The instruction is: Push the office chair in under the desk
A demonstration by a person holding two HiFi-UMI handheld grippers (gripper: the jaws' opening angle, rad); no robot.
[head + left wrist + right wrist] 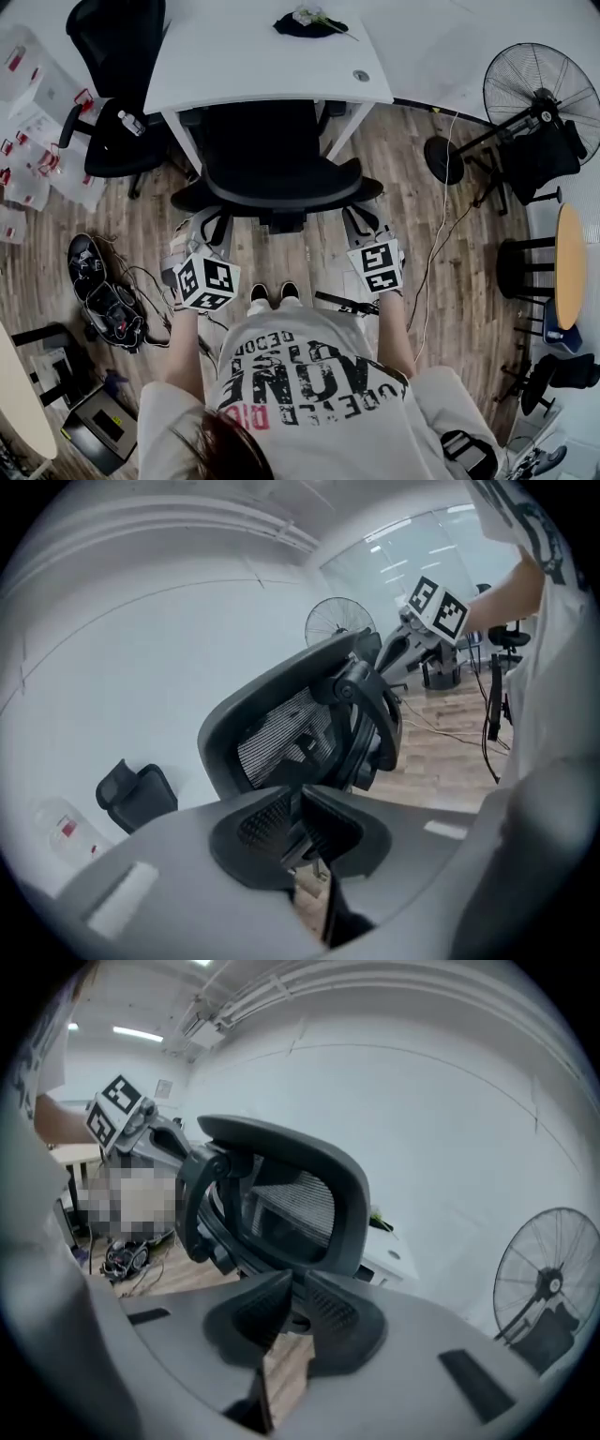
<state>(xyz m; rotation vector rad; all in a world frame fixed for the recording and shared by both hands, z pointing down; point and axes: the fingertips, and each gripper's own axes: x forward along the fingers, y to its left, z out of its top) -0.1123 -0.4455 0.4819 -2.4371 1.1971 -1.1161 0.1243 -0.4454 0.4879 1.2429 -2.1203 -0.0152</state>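
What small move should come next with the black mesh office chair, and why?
Probably a gentle, straight push forward. The left gripper and right gripper each look closed on the backrest of the black mesh office chair, whose seat sits mostly out from under the white desk, squarely facing it.

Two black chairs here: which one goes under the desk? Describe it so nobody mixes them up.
Find the white desk at the top of the head view. The office chair stands straight in front of it, partly under the desktop, its curved back towards the person. The other chair, off the desk's left corner, has a bottle on its seat.
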